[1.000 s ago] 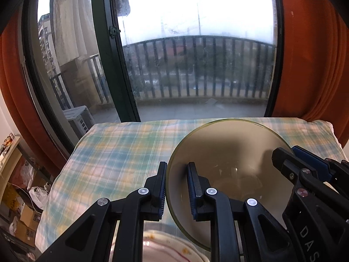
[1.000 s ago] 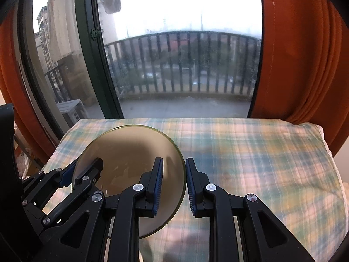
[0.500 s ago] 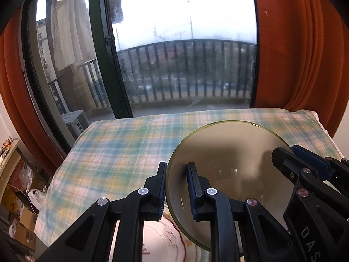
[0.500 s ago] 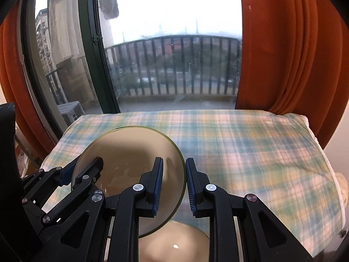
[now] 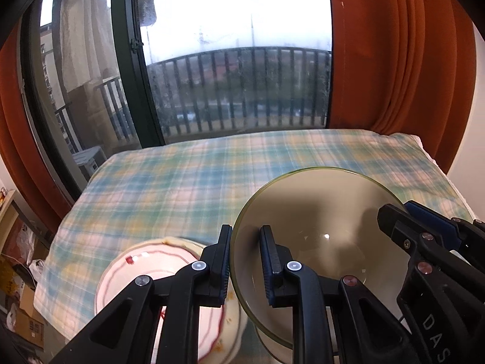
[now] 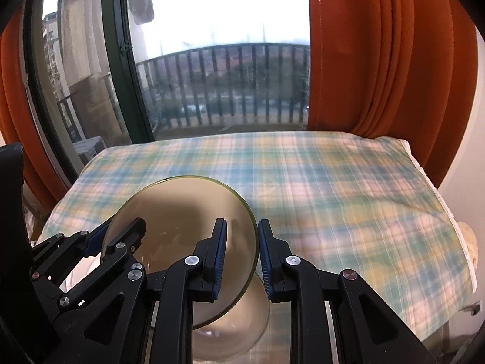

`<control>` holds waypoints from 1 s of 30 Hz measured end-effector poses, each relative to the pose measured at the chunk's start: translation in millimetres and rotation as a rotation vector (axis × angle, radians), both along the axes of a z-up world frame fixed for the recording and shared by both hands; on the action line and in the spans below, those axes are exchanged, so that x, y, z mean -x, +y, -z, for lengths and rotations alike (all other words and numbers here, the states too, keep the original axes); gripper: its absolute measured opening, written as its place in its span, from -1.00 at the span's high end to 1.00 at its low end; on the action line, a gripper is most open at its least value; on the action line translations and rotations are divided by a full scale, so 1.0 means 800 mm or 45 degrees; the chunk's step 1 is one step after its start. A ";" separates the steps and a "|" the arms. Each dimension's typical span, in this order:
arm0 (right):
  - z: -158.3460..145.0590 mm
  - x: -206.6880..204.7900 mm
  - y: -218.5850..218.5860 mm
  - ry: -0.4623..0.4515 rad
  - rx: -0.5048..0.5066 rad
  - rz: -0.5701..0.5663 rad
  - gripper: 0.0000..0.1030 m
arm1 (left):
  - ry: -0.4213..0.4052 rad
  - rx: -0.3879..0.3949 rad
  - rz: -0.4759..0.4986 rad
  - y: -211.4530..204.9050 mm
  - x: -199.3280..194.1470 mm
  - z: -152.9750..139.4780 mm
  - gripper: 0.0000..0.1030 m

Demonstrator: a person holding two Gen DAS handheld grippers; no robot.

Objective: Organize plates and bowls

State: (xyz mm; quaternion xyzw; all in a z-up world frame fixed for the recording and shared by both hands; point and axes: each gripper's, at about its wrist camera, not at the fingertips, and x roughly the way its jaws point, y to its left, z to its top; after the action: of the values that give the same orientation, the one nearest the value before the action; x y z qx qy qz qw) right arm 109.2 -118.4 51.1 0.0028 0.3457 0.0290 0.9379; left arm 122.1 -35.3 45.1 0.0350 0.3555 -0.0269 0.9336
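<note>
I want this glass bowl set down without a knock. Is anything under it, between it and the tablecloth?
Yes. Beneath the held glass bowl sits another bowl, directly under its lower edge; a pink-rimmed plate lies to its left.

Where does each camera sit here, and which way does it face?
Left wrist view: sits on the left tongs, looking forward and down along its fingers at the checked cloth and the window; its fingers pinch the left rim of the glass bowl, with the right tongs' fingers at the far rim.
Right wrist view: sits on the right tongs, facing the same way; its fingers pinch the bowl's right rim, with the left tongs opposite.
Shared: bowl, cloth, window, orange curtain, both tongs.
</note>
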 end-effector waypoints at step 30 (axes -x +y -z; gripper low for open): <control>0.070 0.019 -0.011 0.129 -0.009 0.021 0.53 | 0.123 0.000 0.038 -0.012 0.014 0.070 0.68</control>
State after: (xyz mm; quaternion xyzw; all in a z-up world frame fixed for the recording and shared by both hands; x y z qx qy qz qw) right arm 94.2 -126.9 -5.2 0.0104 0.3926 0.0221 0.9194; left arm 110.7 -45.2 -10.8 0.0389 0.3996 -0.0424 0.9149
